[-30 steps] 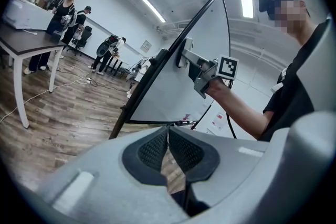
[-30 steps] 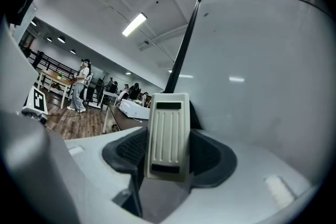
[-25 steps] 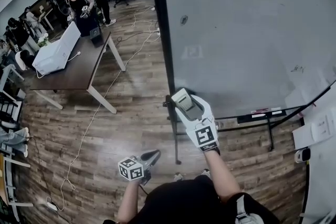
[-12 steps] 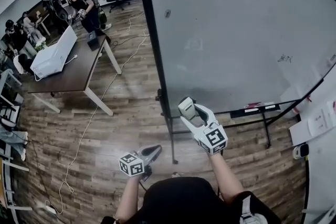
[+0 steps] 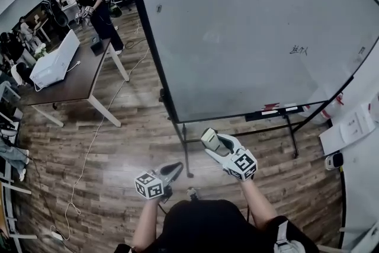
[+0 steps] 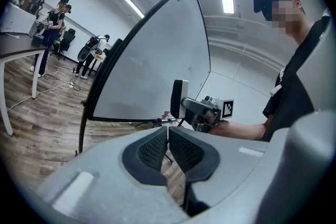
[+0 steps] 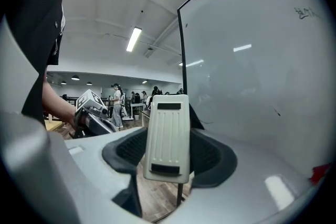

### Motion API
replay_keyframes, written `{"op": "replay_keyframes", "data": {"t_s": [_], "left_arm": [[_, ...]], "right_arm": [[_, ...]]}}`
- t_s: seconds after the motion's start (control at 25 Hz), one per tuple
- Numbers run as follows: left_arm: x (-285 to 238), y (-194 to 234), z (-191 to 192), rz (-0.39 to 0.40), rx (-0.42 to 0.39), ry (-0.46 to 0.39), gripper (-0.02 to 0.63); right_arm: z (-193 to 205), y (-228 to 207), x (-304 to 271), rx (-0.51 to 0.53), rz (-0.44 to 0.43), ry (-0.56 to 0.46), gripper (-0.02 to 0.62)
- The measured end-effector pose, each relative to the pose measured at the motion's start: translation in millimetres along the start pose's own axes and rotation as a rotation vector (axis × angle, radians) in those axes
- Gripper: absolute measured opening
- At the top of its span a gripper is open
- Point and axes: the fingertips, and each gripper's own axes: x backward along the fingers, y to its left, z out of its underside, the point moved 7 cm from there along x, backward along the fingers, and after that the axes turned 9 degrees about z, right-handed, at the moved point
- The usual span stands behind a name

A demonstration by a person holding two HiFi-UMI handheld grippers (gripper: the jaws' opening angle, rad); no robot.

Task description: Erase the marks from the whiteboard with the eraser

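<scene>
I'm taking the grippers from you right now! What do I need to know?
Left gripper: shut, empty, held low, away from the whiteboard.
Right gripper: shut on the eraser, in front of the whiteboard but not touching it.
Done: the eraser is in hand.
Left: a small dark scribble on the board's right part is not wiped. Bring the eraser over to it and rub it off. Any fainter marks are too small to tell.
</scene>
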Motion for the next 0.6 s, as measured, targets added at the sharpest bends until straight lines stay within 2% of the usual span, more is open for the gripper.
{"op": "replay_keyframes", "data": {"t_s": [0.28, 0.6], "left_arm": [[-9.7, -43.1, 20.9, -0.017, 0.002, 0.018, 0.018], [-16.4, -73.8, 52.7, -0.048, 0.022, 0.022, 0.018]], "right_arm": [[23.4, 11.0, 54.2, -0.042, -0.022, 0.028, 0.255], [54.4, 20.5, 87.4, -0.064, -0.047, 0.070, 0.255]]}}
